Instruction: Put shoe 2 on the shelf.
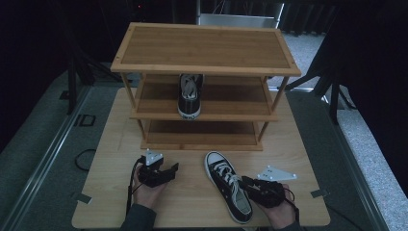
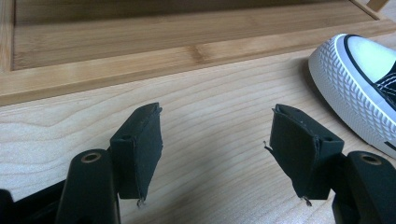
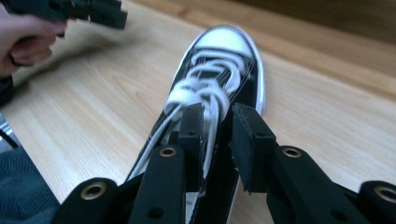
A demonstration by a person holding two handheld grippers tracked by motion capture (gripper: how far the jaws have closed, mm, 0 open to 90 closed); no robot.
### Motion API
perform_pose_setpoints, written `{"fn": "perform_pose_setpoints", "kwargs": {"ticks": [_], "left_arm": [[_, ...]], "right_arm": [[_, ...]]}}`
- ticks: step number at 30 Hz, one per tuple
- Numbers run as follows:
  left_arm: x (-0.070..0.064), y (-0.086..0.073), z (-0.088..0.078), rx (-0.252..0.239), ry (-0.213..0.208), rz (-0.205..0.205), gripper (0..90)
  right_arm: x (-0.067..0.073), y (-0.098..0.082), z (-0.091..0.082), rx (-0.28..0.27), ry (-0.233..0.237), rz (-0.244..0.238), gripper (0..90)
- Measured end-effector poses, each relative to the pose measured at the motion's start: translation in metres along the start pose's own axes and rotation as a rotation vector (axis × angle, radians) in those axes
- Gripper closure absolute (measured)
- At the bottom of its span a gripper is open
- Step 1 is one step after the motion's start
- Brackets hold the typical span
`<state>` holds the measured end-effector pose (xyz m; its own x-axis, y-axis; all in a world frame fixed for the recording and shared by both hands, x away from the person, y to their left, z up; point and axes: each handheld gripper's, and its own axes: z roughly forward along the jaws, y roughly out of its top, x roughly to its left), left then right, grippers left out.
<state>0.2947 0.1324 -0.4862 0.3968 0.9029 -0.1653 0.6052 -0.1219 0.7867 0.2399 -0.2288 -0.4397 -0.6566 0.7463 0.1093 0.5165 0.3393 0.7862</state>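
The right gripper [image 3: 217,116] has its jaws narrowed around the side wall of a black canvas sneaker [image 1: 228,185] near the laces, though whether the pads press it I cannot tell. The sneaker has white laces, a white toe cap and a white sole, and lies on the table [image 1: 110,192] just before the bamboo shoe rack [image 1: 204,48]. Left of the sneaker, the left gripper [image 2: 217,140] is spread wide over bare wood.

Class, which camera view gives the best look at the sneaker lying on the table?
The high view: it shows the whole sneaker, toe toward the rack. The right gripper view shows its laces and toe cap, blurred, with the heel end hidden behind that gripper's jaws. The left gripper view catches just its toe.
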Motion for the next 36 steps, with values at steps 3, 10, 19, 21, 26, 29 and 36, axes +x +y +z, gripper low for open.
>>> {"fn": "perform_pose_setpoints", "kwargs": {"ticks": [3,10,19,21,26,29,36], "left_arm": [[0.0,0.0,0.0,0.002,-0.001,-0.004,34.3],[-0.001,-0.001,0.003,0.01,-0.006,-0.001,34.3],[-0.003,-0.002,0.006,0.019,-0.011,0.003,34.3],[-0.003,-0.002,0.006,0.02,-0.012,0.003,34.3],[-0.002,-0.002,0.007,0.024,-0.011,-0.003,34.3],[-0.001,-0.003,0.008,0.028,-0.008,-0.007,34.3],[0.002,-0.003,0.008,0.026,-0.019,-0.049,34.4]], "right_arm": [[0.0,-0.003,0.007,0.035,-0.005,0.006,76.8],[-0.002,-0.006,0.017,0.07,0.0,0.036,77.7],[-0.005,-0.006,0.024,0.057,0.039,0.087,87.0],[-0.007,-0.007,0.024,0.044,0.056,0.114,87.6],[-0.01,-0.008,0.023,0.019,0.076,0.147,88.2],[-0.011,-0.008,0.022,0.011,0.086,0.164,88.3],[-0.009,-0.005,0.019,-0.014,0.097,0.177,88.4]]}}
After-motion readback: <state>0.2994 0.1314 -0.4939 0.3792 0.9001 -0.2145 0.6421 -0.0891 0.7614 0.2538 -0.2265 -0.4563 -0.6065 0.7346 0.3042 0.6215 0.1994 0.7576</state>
